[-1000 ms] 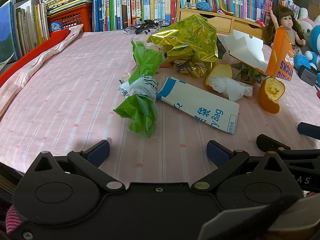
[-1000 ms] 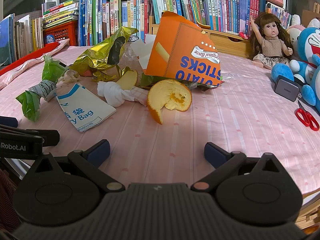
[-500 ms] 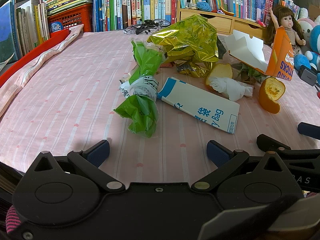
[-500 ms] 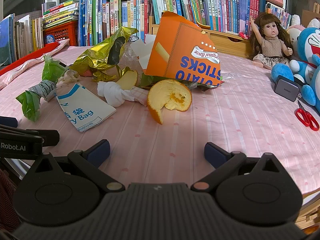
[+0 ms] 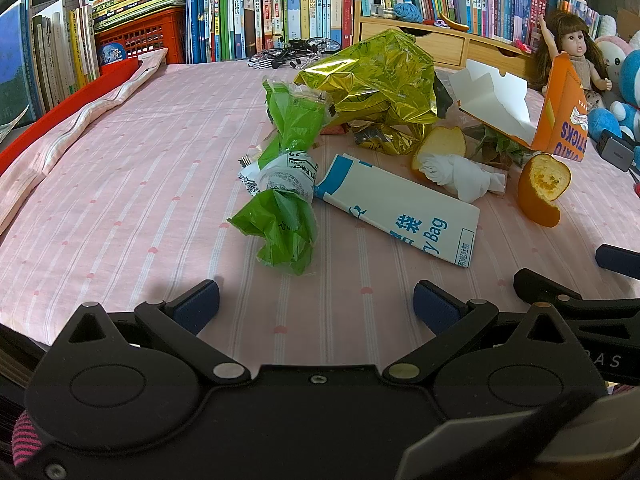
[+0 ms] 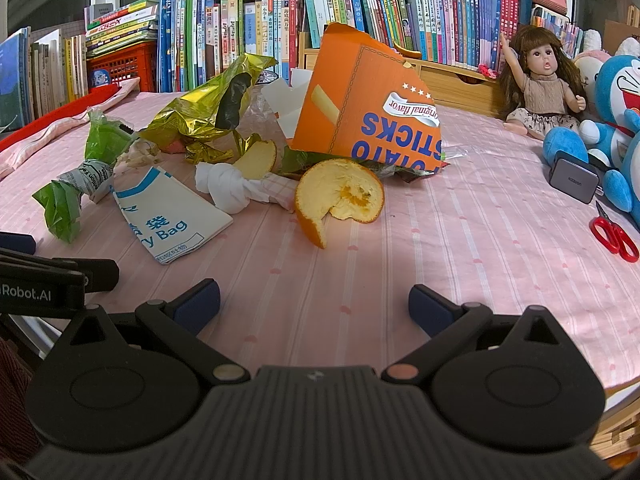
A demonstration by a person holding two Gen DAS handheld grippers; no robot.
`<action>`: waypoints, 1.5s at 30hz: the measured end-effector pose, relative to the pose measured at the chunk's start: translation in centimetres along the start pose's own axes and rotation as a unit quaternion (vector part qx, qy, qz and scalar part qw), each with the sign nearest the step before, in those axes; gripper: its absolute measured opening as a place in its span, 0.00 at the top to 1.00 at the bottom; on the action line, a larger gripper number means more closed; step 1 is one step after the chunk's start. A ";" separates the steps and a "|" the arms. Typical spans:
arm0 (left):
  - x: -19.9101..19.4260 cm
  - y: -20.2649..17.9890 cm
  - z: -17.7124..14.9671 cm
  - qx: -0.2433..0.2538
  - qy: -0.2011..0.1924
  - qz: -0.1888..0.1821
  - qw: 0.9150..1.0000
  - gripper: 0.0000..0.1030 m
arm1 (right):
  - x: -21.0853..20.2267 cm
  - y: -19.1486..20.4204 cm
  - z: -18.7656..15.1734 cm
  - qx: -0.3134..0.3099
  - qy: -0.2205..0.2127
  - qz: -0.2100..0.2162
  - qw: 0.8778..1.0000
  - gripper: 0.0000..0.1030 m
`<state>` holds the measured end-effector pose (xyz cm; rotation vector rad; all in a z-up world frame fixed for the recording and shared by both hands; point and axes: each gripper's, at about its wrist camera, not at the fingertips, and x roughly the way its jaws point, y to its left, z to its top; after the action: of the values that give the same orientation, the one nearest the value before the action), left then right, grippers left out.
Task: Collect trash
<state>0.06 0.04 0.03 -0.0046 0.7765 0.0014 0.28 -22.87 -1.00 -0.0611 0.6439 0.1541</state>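
Note:
Trash lies in a heap on the pink striped cloth (image 5: 120,184). A twisted green wrapper (image 5: 284,184) lies nearest my left gripper (image 5: 316,304), which is open and empty. Beside the wrapper lie a white and blue paper bag (image 5: 404,212), a knotted white tissue (image 5: 460,176), orange peel (image 5: 540,188), a gold foil bag (image 5: 376,76) and a torn orange carton (image 5: 560,112). My right gripper (image 6: 314,302) is open and empty, just short of the orange peel (image 6: 340,200); the orange carton (image 6: 364,112), tissue (image 6: 228,188) and paper bag (image 6: 168,216) lie beyond.
Books (image 5: 240,8) line the back, with a red crate (image 5: 140,40) and a wooden drawer unit (image 5: 440,44). A doll (image 6: 540,84), blue plush toys (image 6: 612,120), a grey charger (image 6: 574,178) and red scissors (image 6: 616,236) sit at the right. A folded cloth (image 5: 80,120) lies left.

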 end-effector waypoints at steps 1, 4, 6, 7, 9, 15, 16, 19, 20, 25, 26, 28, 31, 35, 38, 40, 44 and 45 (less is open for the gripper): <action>0.0 0.0 0.0 0.000 0.000 0.000 1.000 0.00 | 0.0 0.0 0.0 0.000 0.000 0.000 1.000 0.00; 0.0 0.0 0.0 0.000 0.000 0.000 1.000 0.00 | 0.0 0.0 0.0 0.000 0.000 0.000 1.000 0.00; 0.0 0.0 0.0 0.000 0.000 0.000 1.000 0.00 | 0.0 0.0 0.0 0.000 0.000 0.000 1.000 0.00; 0.0 0.0 0.0 0.000 0.000 0.000 1.000 0.00 | 0.0 0.0 0.0 0.000 0.000 0.000 1.000 0.00; 0.0 0.0 0.0 0.000 0.000 0.000 1.000 0.00 | 0.0 0.0 0.0 0.000 0.000 0.000 1.000 0.00; 0.0 0.0 0.0 0.000 0.000 0.000 1.000 0.00 | 0.1 -0.1 -0.1 0.000 0.000 0.000 1.000 0.00; 0.0 0.0 0.0 0.000 0.000 0.000 1.000 0.00 | 0.1 0.0 -0.1 0.000 0.000 0.000 1.000 0.00; 0.0 0.0 0.0 0.000 0.001 0.000 1.000 0.00 | 0.1 0.0 -0.1 0.000 -0.001 0.000 1.000 0.00; -0.1 0.1 0.0 0.000 0.001 0.001 1.000 0.00 | 0.1 0.0 -0.1 0.000 0.000 0.000 1.000 0.00; 0.0 0.1 0.0 -0.001 0.002 0.001 1.000 0.00 | 0.1 -0.1 -0.1 0.001 0.000 0.000 1.000 0.00; 0.0 0.1 0.0 -0.001 0.002 0.001 1.000 0.00 | 0.1 -0.1 -0.1 0.001 -0.001 0.000 1.000 0.00; 0.0 0.1 0.0 -0.001 0.002 0.001 1.000 0.00 | 0.1 -0.1 0.0 0.001 -0.002 0.000 1.000 0.00; 0.0 0.1 0.1 -0.001 0.002 0.001 1.000 0.00 | -0.2 -0.2 -0.1 0.002 -0.005 0.001 1.000 0.00; -0.1 0.4 0.0 0.006 -0.002 -0.003 1.000 0.00 | -0.1 -0.3 -0.2 0.004 -0.007 0.002 1.000 0.00; -0.5 1.0 -0.1 0.008 -0.008 -0.009 1.000 0.00 | 0.0 -0.3 -0.2 0.004 -0.007 0.003 1.000 0.00; -0.7 1.3 0.0 0.000 -0.005 -0.006 1.000 0.01 | -0.1 -0.4 -0.2 0.004 -0.009 0.006 1.000 0.00; -1.8 2.6 0.2 -0.036 -0.021 -0.016 0.999 0.12 | -0.6 -1.1 0.0 0.023 -0.039 0.016 0.999 0.06; -2.3 3.0 0.2 -0.046 -0.030 -0.019 0.998 0.13 | -0.7 -1.2 0.3 0.023 -0.050 0.017 0.998 0.06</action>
<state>-1.42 3.04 1.76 -0.1061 0.7152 0.0007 0.07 -24.15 -0.35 0.0026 0.5476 0.1740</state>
